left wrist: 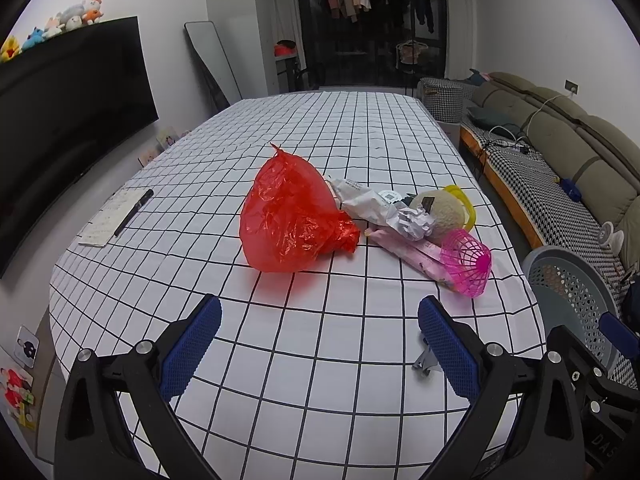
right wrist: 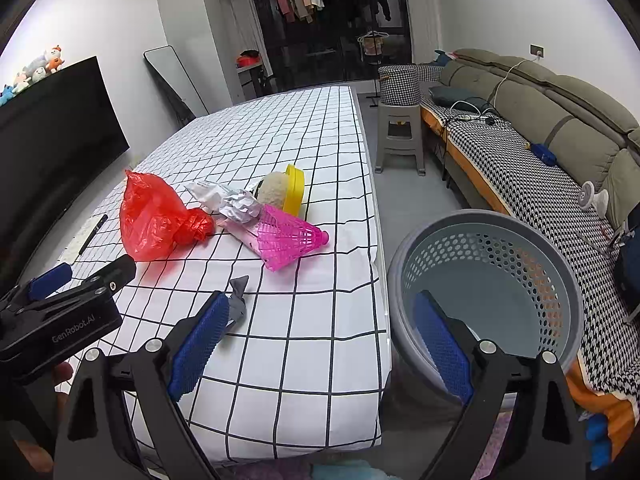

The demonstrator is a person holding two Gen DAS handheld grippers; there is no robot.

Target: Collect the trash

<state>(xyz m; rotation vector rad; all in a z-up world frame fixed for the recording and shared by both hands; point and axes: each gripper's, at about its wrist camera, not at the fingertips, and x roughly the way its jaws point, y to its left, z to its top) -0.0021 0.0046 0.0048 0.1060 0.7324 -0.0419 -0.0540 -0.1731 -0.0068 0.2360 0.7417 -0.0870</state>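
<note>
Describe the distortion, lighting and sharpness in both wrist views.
Left wrist view: strong fisheye bends the tablecloth grid, corners black, even indoor light, red bag sharp. Right wrist view: same curvature, soft shadows under the pink shuttlecock, basket sharp.

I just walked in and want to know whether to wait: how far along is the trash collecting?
Nothing looks done: the grey basket appears empty. Nothing is in hand; the left gripper and right gripper are open. Left: the red bag, crumpled paper, pink shuttlecock and small grey wrapper on the table.

Red bag (left wrist: 288, 216), black-gridded white tablecloth (left wrist: 320, 360)
</note>
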